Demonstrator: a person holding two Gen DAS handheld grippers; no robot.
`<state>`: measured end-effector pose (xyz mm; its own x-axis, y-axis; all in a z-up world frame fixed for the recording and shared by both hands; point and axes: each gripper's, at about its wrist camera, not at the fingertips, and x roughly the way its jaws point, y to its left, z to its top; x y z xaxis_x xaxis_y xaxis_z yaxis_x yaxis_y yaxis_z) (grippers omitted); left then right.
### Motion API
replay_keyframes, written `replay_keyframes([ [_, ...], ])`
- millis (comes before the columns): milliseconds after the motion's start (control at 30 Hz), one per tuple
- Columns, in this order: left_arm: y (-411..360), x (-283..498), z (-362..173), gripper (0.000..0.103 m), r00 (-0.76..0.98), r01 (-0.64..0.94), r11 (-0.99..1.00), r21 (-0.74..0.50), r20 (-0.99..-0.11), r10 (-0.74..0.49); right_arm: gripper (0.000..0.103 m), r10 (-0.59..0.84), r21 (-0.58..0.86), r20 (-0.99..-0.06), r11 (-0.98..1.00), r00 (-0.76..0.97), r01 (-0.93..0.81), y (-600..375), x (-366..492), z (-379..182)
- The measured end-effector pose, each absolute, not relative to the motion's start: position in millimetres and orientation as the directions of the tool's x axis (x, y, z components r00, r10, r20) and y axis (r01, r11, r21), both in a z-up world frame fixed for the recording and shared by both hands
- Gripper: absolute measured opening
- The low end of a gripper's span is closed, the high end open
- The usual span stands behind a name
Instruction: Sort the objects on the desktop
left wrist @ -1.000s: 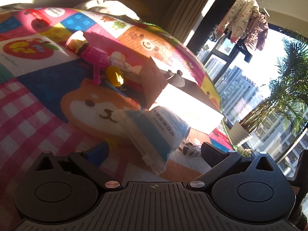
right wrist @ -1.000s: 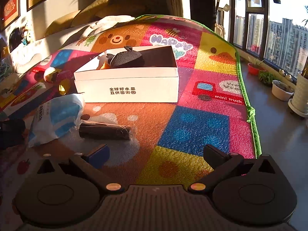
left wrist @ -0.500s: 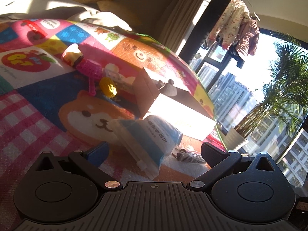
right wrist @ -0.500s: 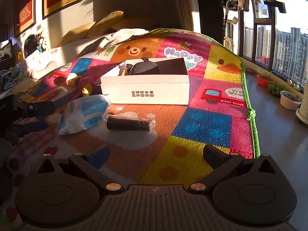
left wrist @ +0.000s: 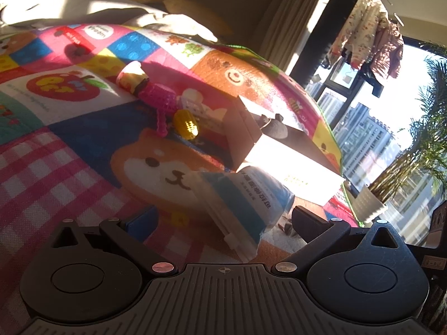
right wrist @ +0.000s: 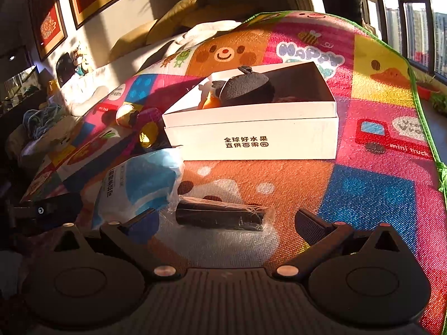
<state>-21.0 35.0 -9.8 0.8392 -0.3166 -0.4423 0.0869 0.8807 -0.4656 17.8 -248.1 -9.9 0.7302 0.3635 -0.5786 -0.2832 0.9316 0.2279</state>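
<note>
A white cardboard box (right wrist: 251,136) stands on the colourful play mat (right wrist: 363,195) and holds a black plush toy (right wrist: 247,89). A dark roll in clear wrap (right wrist: 220,217) lies just ahead of my open, empty right gripper (right wrist: 226,220). A blue-and-white plastic bag (right wrist: 139,187) lies left of it. In the left wrist view the bag (left wrist: 243,198) lies between the tips of my open left gripper (left wrist: 223,220), with the box (left wrist: 279,153) behind. A pink toy (left wrist: 159,100) and a yellow corn toy (left wrist: 185,124) lie further back.
The left gripper (right wrist: 47,209) shows at the left edge of the right wrist view. Cushions (right wrist: 173,16) and bedding lie beyond the mat. The mat's green edge (right wrist: 427,128) borders bare floor by the windows, with potted plants (left wrist: 371,203) there.
Both grippers have dropped lower and closer to the mat. The right one has moved in on the wrapped roll, the left one on the blue bag. Jaws stay open.
</note>
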Motion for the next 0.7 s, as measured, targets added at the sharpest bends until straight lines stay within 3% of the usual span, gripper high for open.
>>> replay_keyframes([
  [267, 23.6, -9.9, -8.9, 0.103, 0.804, 0.123, 0.882, -0.455, -0.476, -0.357, 0.103, 0.303, 0.215, -0.526, 0.952, 0.795, -0.22, -258.0, 8.9, -6.5],
  [400, 9.1, -2.3, -2.7, 0.103, 0.777, 0.175, 0.929, -0.327, -0.534, -0.334, 0.103, 0.298, 0.236, -0.523, 0.951, 0.798, -0.201, -257.8, 9.8, -6.9],
  [533, -11.9, -3.8, 2.8, 0.103, 0.784, 0.315, 0.943, -0.108, -0.53, -0.323, 0.103, 0.261, 0.197, -0.563, 0.964, 0.784, -0.179, -251.4, 15.5, -9.0],
  [700, -14.8, 4.7, -1.6, 0.103, 0.748, 0.325, 0.942, -0.082, -0.587, -0.309, 0.103, 0.227, 0.164, -0.628, 0.974, 0.744, -0.159, -245.6, 25.2, -13.1],
])
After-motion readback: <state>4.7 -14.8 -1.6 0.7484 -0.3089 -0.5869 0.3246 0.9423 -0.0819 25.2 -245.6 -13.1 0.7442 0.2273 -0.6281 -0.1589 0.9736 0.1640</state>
